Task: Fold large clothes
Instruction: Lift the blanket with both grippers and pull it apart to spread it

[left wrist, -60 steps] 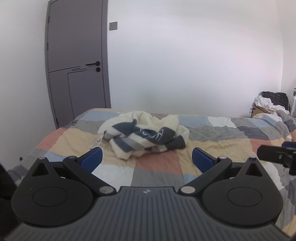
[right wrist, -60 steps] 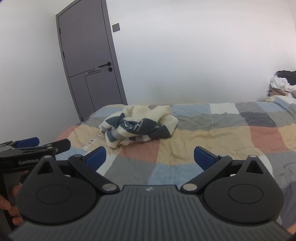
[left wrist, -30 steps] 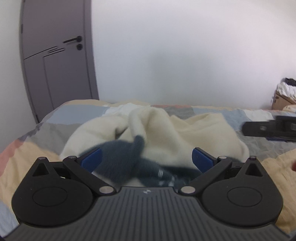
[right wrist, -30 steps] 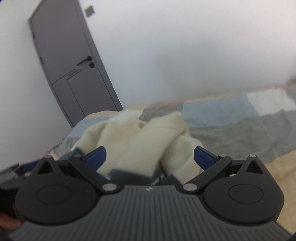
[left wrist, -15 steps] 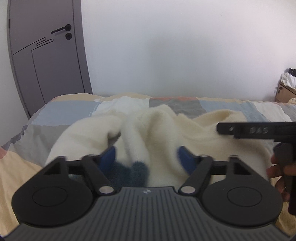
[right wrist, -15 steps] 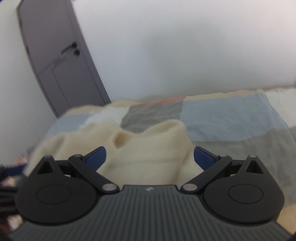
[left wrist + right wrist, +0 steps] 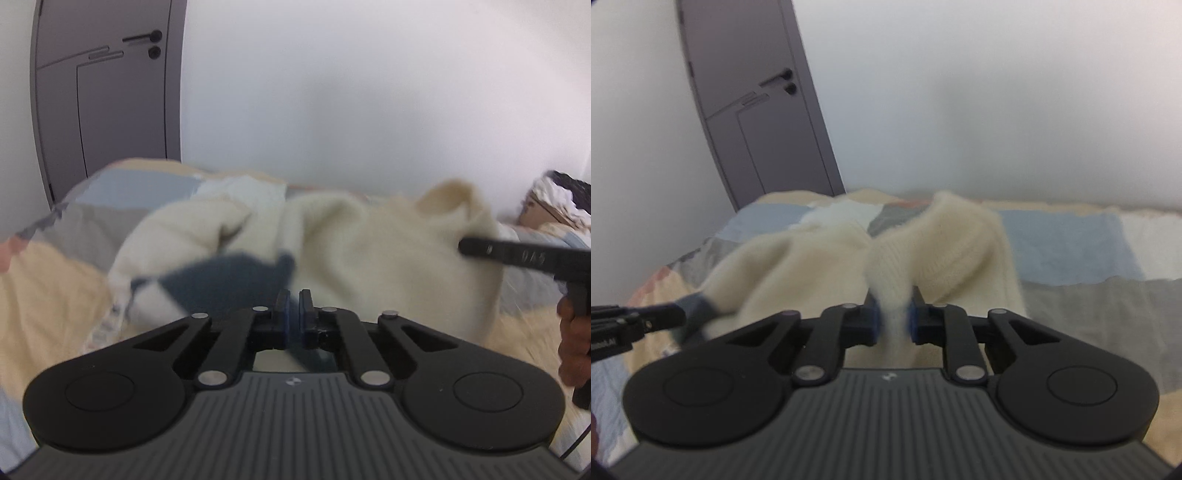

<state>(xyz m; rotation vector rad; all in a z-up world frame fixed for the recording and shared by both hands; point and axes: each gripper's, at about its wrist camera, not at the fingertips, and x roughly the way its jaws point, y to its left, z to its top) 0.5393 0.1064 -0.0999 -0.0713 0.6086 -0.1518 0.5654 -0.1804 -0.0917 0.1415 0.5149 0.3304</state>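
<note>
A cream sweater (image 7: 369, 254) with dark blue-grey patches lies rumpled on a bed (image 7: 1071, 236) covered in a patchwork of blue, grey, peach and pale yellow squares. Both views are blurred. The garment is bunched rather than spread flat, and its long axis runs roughly across the bed, side to side in both views, from the dark patch at one end to a raised cream fold at the other. Which end is the collar or the hem cannot be told.

The left gripper (image 7: 291, 314) has just been closing; its 2 blue pads stand almost together with only a thin slit between them, and a thin layer of the dark knit seems caught there, at the near edge of the sweater.

The right gripper (image 7: 891, 321) has also just been closing, and its jaws pinch a thick ridge of cream knit that rises between the pads. In the left wrist view it reaches in from the right edge, its black finger against the sweater's far right fold, with a hand (image 7: 574, 343) on its grip.

A grey door (image 7: 757, 107) stands in the white wall behind the bed. A heap of other clothes (image 7: 561, 195) sits at the far right.
</note>
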